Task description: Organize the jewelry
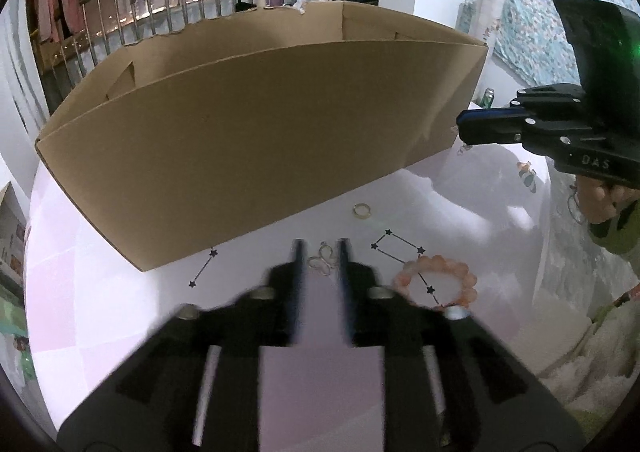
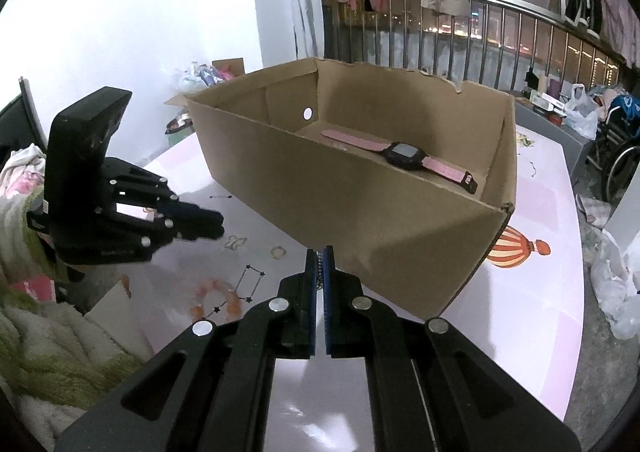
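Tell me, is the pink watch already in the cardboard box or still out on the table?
In. The right wrist view shows the pink watch lying flat on the floor of the open cardboard box.

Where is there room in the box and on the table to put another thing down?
In the cardboard box, the floor left of the pink watch looks bare. On the table, the stretch right of the box past the balloon picture is free. It is crowded in front of the box: butterfly pendant, ring, bead bracelet.
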Motion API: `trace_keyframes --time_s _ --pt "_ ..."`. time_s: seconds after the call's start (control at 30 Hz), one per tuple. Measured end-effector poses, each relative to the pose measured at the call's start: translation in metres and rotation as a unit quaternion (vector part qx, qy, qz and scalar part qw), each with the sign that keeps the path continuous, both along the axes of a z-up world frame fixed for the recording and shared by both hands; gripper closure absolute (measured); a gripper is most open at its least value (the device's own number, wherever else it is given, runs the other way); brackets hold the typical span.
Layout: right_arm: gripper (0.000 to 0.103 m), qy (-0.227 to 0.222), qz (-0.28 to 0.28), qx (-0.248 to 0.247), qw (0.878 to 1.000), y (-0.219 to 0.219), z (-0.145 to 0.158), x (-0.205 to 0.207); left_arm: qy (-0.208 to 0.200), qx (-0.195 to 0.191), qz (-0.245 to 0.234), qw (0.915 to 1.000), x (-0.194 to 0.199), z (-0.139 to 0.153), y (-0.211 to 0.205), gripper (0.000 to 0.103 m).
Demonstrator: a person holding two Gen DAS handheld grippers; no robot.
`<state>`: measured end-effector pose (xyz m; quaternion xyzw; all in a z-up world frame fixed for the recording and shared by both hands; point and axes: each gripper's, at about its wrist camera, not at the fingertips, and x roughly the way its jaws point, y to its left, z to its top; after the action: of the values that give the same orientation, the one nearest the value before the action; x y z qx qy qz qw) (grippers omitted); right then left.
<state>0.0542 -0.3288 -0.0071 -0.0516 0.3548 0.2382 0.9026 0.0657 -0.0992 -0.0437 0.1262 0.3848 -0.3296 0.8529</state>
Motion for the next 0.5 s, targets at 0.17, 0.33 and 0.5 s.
trace_keyframes --time_s 0.17,0.33,0.5 --pt "0.100 0.003 0.000 0.003 1.000 0.000 -0.002 0.002 0.006 0.014 0.004 0.9999 0.005 -0.009 -0.009 0.072" --pt "0.100 0.006 -0.001 0.006 1.000 -0.002 -0.005 0.005 0.004 0.031 0.005 0.9995 0.006 -0.013 -0.015 0.074" --pt "0.100 0.010 0.000 0.009 1.000 0.000 -0.009 0.006 0.012 0.036 0.001 0.9993 0.004 -0.011 -0.017 0.082"
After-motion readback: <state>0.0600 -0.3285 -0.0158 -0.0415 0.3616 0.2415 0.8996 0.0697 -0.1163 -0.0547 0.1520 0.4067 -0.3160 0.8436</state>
